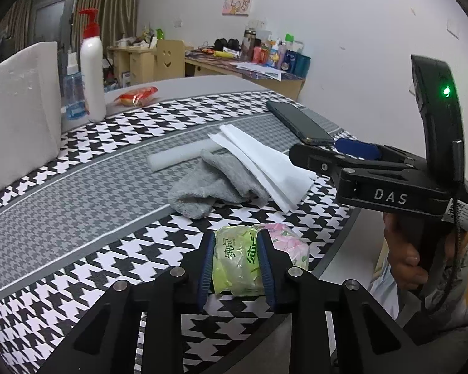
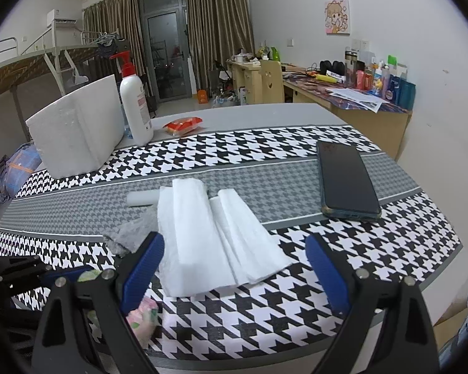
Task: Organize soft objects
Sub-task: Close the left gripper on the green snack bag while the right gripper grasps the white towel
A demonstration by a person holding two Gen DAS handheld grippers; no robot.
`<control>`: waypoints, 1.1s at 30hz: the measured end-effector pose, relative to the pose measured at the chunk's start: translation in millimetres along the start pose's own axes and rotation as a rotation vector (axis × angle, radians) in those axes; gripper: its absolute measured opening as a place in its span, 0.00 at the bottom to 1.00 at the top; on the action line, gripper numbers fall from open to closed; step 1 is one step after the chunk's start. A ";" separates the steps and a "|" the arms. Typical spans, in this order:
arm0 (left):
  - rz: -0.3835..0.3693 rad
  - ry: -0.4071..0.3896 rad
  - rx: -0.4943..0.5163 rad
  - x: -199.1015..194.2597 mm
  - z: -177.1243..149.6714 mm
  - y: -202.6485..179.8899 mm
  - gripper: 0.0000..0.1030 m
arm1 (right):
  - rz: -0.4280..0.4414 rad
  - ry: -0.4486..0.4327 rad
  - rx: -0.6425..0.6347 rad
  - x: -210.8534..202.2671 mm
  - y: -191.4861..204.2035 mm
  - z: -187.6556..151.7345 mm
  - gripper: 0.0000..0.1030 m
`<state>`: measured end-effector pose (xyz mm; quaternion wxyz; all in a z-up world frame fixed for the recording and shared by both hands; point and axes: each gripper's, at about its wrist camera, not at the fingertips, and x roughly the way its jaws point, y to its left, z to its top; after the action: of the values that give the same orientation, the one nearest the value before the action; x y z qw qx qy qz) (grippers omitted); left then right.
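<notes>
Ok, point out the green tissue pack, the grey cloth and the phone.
green tissue pack (image 1: 235,263), left wrist view, middle of its wrapper.
grey cloth (image 1: 209,184), left wrist view, its rumpled centre.
phone (image 2: 346,180), right wrist view, middle of its dark screen.

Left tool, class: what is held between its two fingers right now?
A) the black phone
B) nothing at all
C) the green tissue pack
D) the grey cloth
C: the left tool has its blue-padded fingers pressed against both sides of the green tissue pack, while the grey cloth and black phone lie untouched farther up the table.
</notes>
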<state>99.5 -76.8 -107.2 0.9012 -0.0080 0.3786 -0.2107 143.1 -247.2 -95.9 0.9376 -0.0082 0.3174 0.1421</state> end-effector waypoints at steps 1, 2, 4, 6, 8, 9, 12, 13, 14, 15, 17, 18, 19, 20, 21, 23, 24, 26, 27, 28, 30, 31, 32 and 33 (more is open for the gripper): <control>0.000 -0.002 -0.003 -0.7 -0.1 0.6 0.27 | -0.005 0.003 -0.002 1.1 -0.4 0.4 0.92; -0.001 -0.002 -0.005 -1.0 -0.1 1.5 0.26 | -0.016 0.010 -0.005 3.2 -1.3 1.4 0.89; 0.000 -0.006 -0.010 -2.0 0.1 3.4 0.26 | -0.017 0.021 -0.008 6.1 -2.4 2.6 0.85; 0.002 -0.010 -0.018 -3.0 0.2 5.9 0.26 | -0.022 0.036 -0.010 11.4 -3.7 3.5 0.81; 0.007 -0.010 -0.023 -3.1 -0.4 7.4 0.26 | -0.022 0.066 -0.012 19.1 -5.0 3.3 0.74; 0.010 -0.008 -0.026 -2.5 -0.3 8.3 0.26 | -0.015 0.080 -0.009 22.3 -5.6 2.9 0.74; 0.011 0.001 -0.029 0.2 -0.7 9.5 0.26 | -0.007 0.123 0.002 32.0 -8.3 1.6 0.68; 0.010 0.003 -0.029 0.7 -0.8 10.2 0.26 | -0.006 0.133 0.003 34.0 -8.5 0.9 0.65; 0.012 0.006 -0.030 1.7 -0.9 10.5 0.26 | -0.006 0.145 0.001 35.7 -8.0 -0.3 0.62; 0.012 0.008 -0.035 2.3 -0.7 11.6 0.26 | -0.008 0.159 -0.002 38.3 -7.8 -1.3 0.60; 0.010 0.009 -0.041 2.9 -0.6 13.0 0.26 | -0.011 0.188 -0.010 43.5 -6.5 -3.5 0.48; 0.010 0.008 -0.041 2.7 -0.8 13.1 0.26 | -0.021 0.185 -0.017 43.9 -5.2 -3.9 0.47; 0.012 0.006 -0.042 2.9 -0.7 13.2 0.27 | -0.026 0.187 -0.028 44.0 -3.8 -4.3 0.45; 0.015 0.008 -0.041 3.5 -0.6 13.1 0.27 | -0.032 0.187 -0.037 43.9 -2.7 -4.3 0.41; 0.018 0.010 -0.041 3.8 -0.7 13.1 0.28 | -0.039 0.188 -0.043 44.1 -1.8 -4.2 0.37; 0.021 0.012 -0.043 4.3 -0.6 13.9 0.35 | -0.062 0.188 -0.066 44.3 0.7 -4.0 0.21; 0.024 0.014 -0.042 4.7 -0.6 14.2 0.38 | -0.059 0.190 -0.074 44.0 1.7 -3.9 0.15; 0.024 0.013 -0.043 4.3 -1.0 14.1 0.48 | -0.075 0.195 -0.088 43.5 3.0 -4.0 0.09; 0.023 0.014 -0.041 4.1 -1.2 13.8 0.50 | -0.080 0.197 -0.086 43.0 2.5 -4.1 0.09; 0.024 0.012 -0.038 3.7 -1.4 13.3 0.53 | -0.079 0.199 -0.078 41.9 1.3 -4.1 0.08; 0.022 0.012 -0.032 3.1 -1.7 11.7 0.57 | -0.081 0.196 -0.062 39.0 -2.0 -4.0 0.07; 0.017 0.015 -0.029 3.7 -1.9 10.8 0.58 | -0.083 0.191 -0.051 36.6 -4.3 -3.7 0.07; 0.016 0.019 -0.026 4.2 -2.1 10.1 0.58 | -0.084 0.184 -0.039 33.6 -7.0 -3.2 0.07; 0.016 0.023 -0.024 4.9 -2.4 8.7 0.58 | -0.086 0.179 -0.029 30.9 -9.3 -2.6 0.07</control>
<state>104.2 -70.3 -113.8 0.8984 -0.0133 0.3913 -0.1992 167.4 -248.4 -117.2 0.9104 -0.0482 0.3972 0.1051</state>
